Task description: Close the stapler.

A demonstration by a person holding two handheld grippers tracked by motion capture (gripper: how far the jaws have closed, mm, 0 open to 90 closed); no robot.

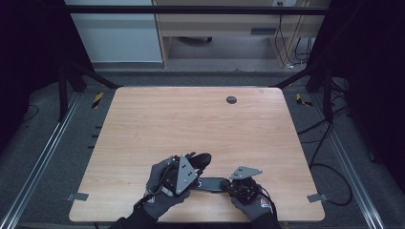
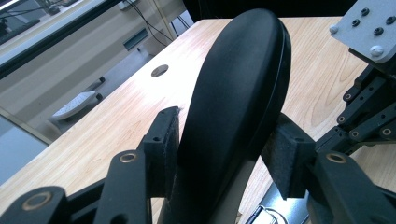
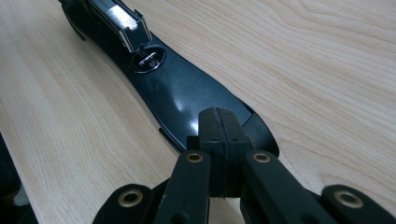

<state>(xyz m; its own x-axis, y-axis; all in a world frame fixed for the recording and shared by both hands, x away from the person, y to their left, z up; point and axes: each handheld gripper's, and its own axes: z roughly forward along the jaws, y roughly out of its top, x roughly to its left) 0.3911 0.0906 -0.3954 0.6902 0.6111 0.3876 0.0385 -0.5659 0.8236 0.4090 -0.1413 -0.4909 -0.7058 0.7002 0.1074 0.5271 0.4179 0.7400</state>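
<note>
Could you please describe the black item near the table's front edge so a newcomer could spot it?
On the wooden table, look by the near edge. There lies a black stapler, hinged open, its flat base on the wood. The left tongs clamp its raised, rounded upper arm.

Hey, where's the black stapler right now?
In the high view, the black stapler sits near the table's front edge, between the left gripper and right gripper.

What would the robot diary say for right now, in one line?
left gripper: shut on stapler top | right gripper: shut, pressing stapler base | table
</note>
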